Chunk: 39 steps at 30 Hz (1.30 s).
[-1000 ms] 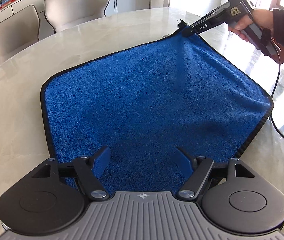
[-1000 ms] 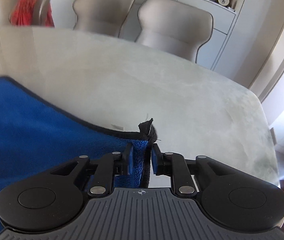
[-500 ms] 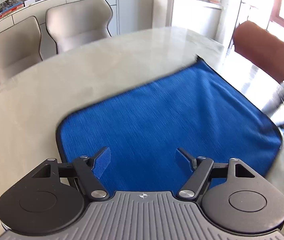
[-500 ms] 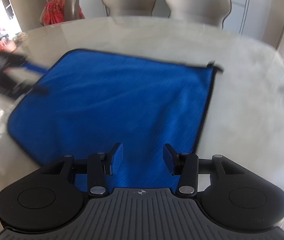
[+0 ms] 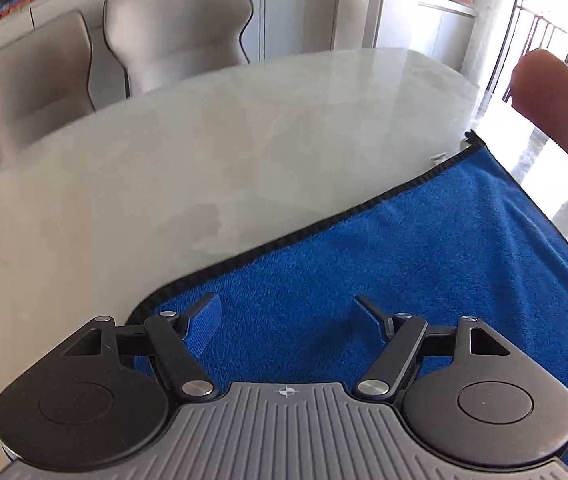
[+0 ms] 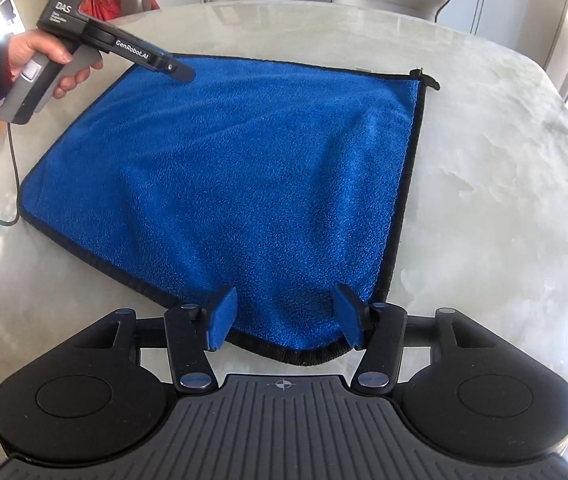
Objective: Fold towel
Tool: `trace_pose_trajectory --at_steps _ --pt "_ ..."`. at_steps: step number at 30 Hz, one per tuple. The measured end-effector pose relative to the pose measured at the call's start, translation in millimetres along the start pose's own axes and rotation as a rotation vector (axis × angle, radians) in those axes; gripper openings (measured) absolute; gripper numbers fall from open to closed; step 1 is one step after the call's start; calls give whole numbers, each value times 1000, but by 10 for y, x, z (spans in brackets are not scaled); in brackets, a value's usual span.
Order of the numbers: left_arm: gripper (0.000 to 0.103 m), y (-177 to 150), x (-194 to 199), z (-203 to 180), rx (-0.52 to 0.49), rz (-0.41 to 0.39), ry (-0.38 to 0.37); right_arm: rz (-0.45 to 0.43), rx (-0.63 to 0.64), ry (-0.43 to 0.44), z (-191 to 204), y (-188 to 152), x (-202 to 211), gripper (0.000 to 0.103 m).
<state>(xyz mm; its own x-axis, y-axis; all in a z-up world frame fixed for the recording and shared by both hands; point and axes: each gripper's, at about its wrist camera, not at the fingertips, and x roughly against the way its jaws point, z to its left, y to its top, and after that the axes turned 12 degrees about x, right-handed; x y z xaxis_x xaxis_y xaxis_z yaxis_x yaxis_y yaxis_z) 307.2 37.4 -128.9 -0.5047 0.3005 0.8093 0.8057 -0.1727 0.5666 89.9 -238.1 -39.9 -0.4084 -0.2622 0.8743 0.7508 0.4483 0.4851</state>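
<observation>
- The blue towel (image 6: pixel 236 184) lies spread flat on the pale marble table (image 6: pixel 484 200), black-edged, with one corner pointing toward the right wrist camera and a small black tab at its far right corner.
- It appears to be a single layer, or at most one fold; the pictures do not settle which, since no doubled edge is clearly visible. By that reading the folding is at its start or between folds, and most of the work is left.
- The right gripper (image 6: pixel 284 316) hovers over the near corner, its jaws opening, with the towel's corner lying under the gap but not pinched by the pads.
- The left gripper (image 5: pixel 286 322) hovers above the towel's far left corner area with its jaws spread wide and nothing caught between them; in the right wrist view its dark fingers reach in over that corner, held by a hand (image 6: pixel 50 60).
- A likely next move is each gripper taking a corner, though nothing shows which edge would be lifted.
- Hard to tell: how high either gripper sits above the cloth, and whether the fingertips touch it.
- The left wrist view cuts off the towel's right side, and both gripper bodies hide the table nearest the person.
- Chairs (image 5: pixel 172 28) stand behind the table.
</observation>
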Motion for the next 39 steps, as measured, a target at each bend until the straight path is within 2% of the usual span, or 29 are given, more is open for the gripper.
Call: trace_pose_trajectory --at_steps 8,11,13,15,16,18,23,26,33,35,36,37,39 --pt "79 49 6 215 6 -13 51 9 20 4 12 -20 1 62" --pt "79 56 12 269 8 -26 72 17 34 5 32 -12 -22 69" --pt "87 47 13 253 2 -41 122 27 60 4 72 -3 -47 76" --pt "86 28 62 255 17 -52 189 35 71 -5 103 -6 -54 79" --pt "83 10 109 250 28 -50 202 38 70 -9 111 -6 -55 80" --pt "83 -58 266 205 32 -62 188 39 45 -13 99 4 -46 79" --pt "83 -454 808 -136 -83 -132 113 -11 -30 -27 82 -21 43 79" --pt "83 -761 1043 -393 -167 -120 102 -25 8 -73 136 -56 93 79" --pt "84 -1458 1403 -899 -272 -106 83 -40 123 -133 337 -134 200 79" --pt "84 -1618 1485 -1023 -309 -101 66 -50 167 -140 397 -163 231 66" --pt "84 -1655 1488 -1046 -312 -90 61 -46 200 -131 425 -177 233 46" --pt "83 -1689 1487 -1065 -312 -76 57 -41 227 -123 446 -188 233 39" --pt "83 -1718 1484 -1061 -280 -56 55 -38 232 -128 444 -187 228 38"
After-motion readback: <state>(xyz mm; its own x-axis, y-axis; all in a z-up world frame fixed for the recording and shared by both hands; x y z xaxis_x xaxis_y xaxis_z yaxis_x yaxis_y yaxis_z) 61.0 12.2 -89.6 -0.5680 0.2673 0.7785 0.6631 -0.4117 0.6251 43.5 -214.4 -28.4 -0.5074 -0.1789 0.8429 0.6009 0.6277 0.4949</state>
